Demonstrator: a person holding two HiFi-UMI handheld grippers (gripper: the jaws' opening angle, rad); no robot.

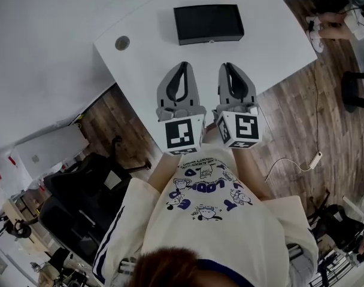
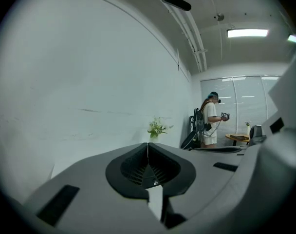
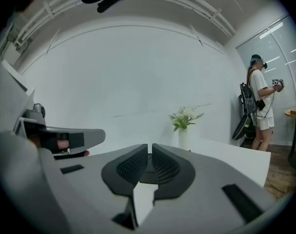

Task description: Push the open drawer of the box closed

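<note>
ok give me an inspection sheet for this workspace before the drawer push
surface: white table with a round grey grommet
job's things: flat black rectangular box on the far side; from above no drawer is seen sticking out
clutter: white vase of greenery at the table's far end
grippers: left gripper and right gripper both shut, empty, side by side near the table edge
cables: white cable with inline block on the wooden floor
surroundings: black office chairs; a person standing
</note>
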